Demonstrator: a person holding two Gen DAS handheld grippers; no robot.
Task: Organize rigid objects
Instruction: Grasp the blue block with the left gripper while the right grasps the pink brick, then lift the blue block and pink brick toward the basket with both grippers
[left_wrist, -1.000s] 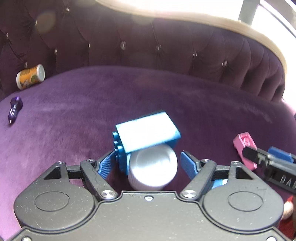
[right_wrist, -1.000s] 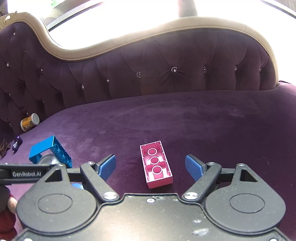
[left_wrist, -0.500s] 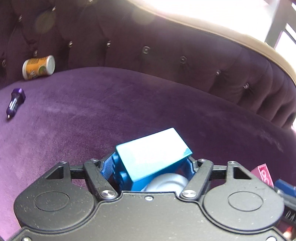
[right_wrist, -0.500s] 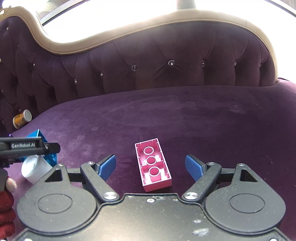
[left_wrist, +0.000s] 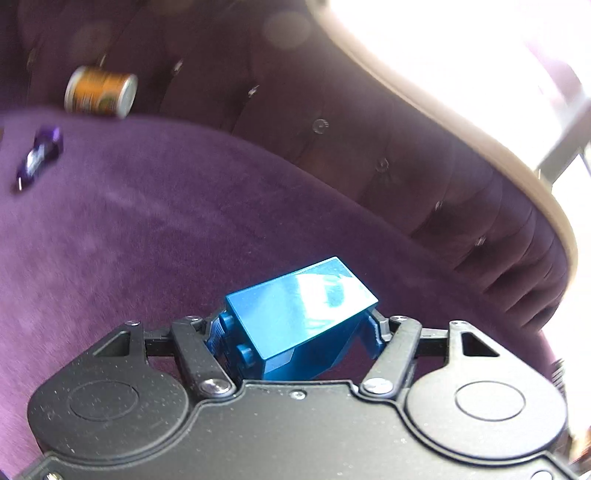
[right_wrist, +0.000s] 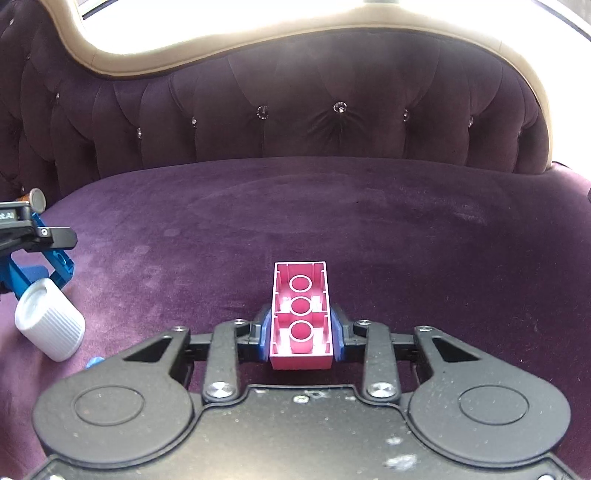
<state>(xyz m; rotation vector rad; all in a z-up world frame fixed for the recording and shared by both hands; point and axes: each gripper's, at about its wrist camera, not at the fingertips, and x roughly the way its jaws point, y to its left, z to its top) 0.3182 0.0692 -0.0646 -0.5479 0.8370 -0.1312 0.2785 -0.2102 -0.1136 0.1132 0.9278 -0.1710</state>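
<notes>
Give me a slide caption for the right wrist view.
Right gripper shut on pink brick, hollow side up, on purple sofa.

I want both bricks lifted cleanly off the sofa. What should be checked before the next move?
1. Right tongs shut on the pink plastic building brick, pads on both long sides: ok.
2. Pink brick sits straight, hollow side up: ok.
3. Left tongs have the blue plastic building brick between the pads, jaws closing: firm grip, cannot tell.
4. Blue brick sits tilted in the left tongs: not ok.
5. White ribbed plastic cap clear of the blue brick: cannot tell, it lies right beside it.
6. Purple velvet sofa seat ahead of the pink brick is bare: ok.
</notes>
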